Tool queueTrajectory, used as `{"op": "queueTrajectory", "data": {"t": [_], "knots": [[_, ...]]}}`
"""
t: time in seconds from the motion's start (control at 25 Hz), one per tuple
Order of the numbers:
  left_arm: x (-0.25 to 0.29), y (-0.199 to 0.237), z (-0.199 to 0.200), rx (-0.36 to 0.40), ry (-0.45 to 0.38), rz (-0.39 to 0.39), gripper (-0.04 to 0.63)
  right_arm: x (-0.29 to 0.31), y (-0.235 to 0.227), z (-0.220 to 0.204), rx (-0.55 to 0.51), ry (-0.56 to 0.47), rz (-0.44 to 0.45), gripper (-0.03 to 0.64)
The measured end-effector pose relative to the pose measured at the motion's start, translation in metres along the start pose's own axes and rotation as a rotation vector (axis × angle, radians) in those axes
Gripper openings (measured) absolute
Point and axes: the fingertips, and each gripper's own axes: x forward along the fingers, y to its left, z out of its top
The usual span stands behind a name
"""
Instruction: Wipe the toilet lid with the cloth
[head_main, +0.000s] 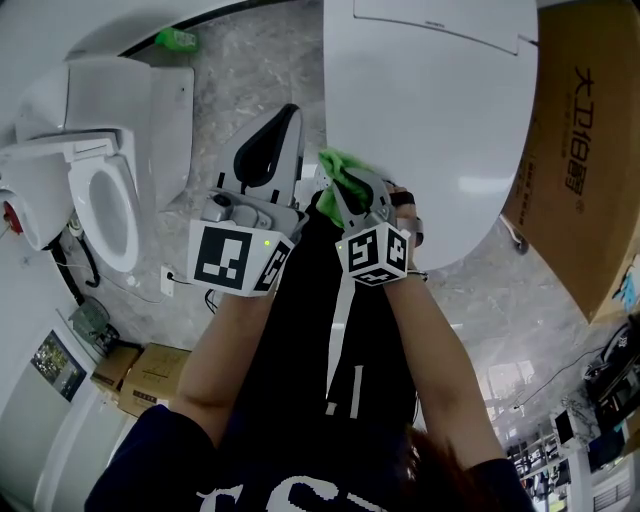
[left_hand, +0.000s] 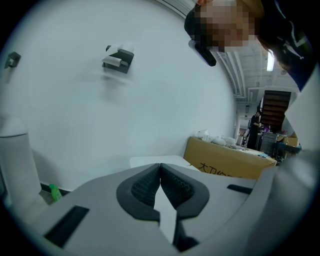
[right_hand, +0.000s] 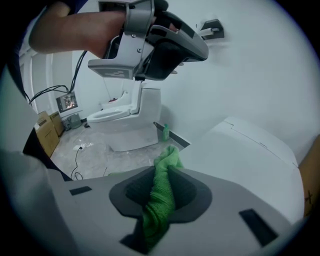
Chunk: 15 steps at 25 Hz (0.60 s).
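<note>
Two toilets stood on the grey marble floor (head_main: 250, 70). The nearer one had its toilet lid (head_main: 430, 120) (right_hand: 245, 150) down, so nothing of its bowl showed. The second toilet (head_main: 100, 190) (right_hand: 125, 125), well apart by the wall, had its lid up and seat down. Its bowl was open and looked white inside; contents not made out.

Right tongs (head_main: 350, 185) (right_hand: 162, 187) were clamped on the green cloth (head_main: 338, 168) (right_hand: 165, 160), which bunched up between the pads with its tip poking past them. The cloth was at the left edge of the toilet lid as the head view showed it. Could not tell whether it touched.

Left tongs (head_main: 275, 135) (left_hand: 160, 180) were closed with nothing between the pads, held just beside the right pair, off the lid.

A large printed cardboard box (head_main: 580, 170) (left_hand: 225, 162) stood closed against the lid's right side, with pale bundles along its top edge. Smaller cardboard boxes (head_main: 150, 375) sat closed near the second toilet. A green bottle (head_main: 178, 40) (right_hand: 165, 132) stood on the floor at the wall.
</note>
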Motion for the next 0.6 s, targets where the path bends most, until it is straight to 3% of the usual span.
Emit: {"op": "queueTrajectory", "data": {"t": [0.36,0.6], "knots": [[-0.002,-0.008,-0.003,0.003,-0.001,0.0,0.021,-0.007,0.03,-0.009,-0.015,0.026,0.105,0.084],[-0.004,-0.013,-0.003,0.007,-0.001,-0.002,0.021,-0.029,0.035,-0.032,-0.03,0.033,0.109,0.083]]}}
